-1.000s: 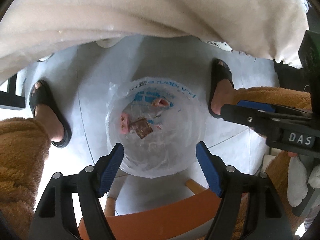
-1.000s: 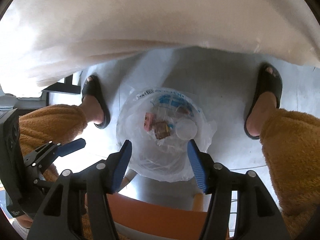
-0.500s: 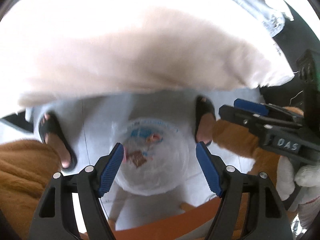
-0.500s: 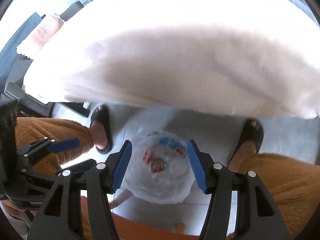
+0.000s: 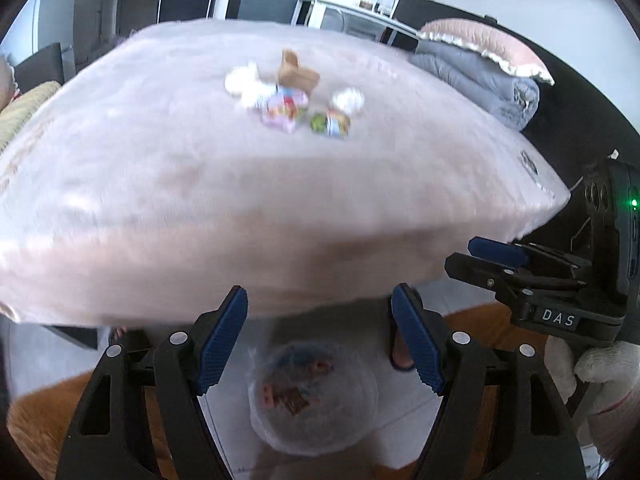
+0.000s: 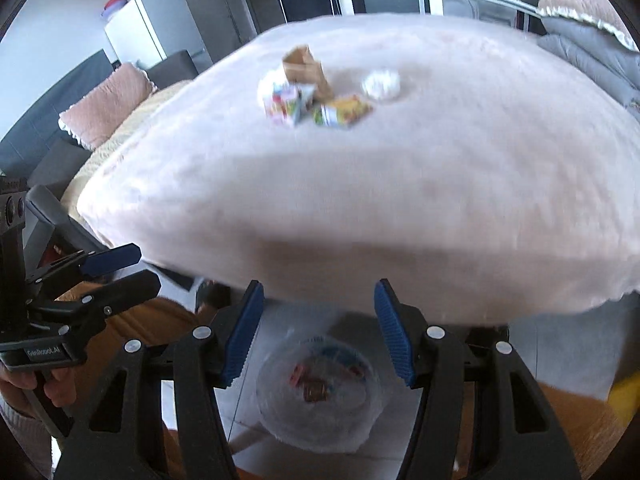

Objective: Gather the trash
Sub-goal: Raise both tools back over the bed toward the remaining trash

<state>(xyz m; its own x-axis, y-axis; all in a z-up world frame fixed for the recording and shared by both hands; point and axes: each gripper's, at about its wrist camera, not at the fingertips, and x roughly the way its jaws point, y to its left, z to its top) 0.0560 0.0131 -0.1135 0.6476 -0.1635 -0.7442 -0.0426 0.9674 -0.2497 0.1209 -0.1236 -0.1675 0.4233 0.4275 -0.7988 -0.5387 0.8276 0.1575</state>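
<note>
A pile of trash lies on the pale pink bed cover (image 5: 200, 184): a brown paper bag (image 5: 298, 70), white crumpled tissues (image 5: 244, 82), a colourful carton (image 5: 282, 110) and a small yellow-green box (image 5: 332, 122). The pile also shows in the right wrist view (image 6: 312, 96). A bin lined with a clear bag (image 5: 312, 400) stands on the floor below the bed edge and holds several wrappers; it also shows in the right wrist view (image 6: 318, 392). My left gripper (image 5: 320, 344) is open and empty above the bin. My right gripper (image 6: 318, 332) is open and empty above the bin.
A grey folded duvet with a pink pillow (image 5: 480, 64) lies at the bed's far right. A pink cushion (image 6: 108, 108) and a white fridge (image 6: 152, 36) are at the left. My legs in orange trousers (image 6: 132, 328) flank the bin.
Both grippers have tilted up from looking straight down at the bin to facing the bed top. The trash pile has come into view. Both stay open.
</note>
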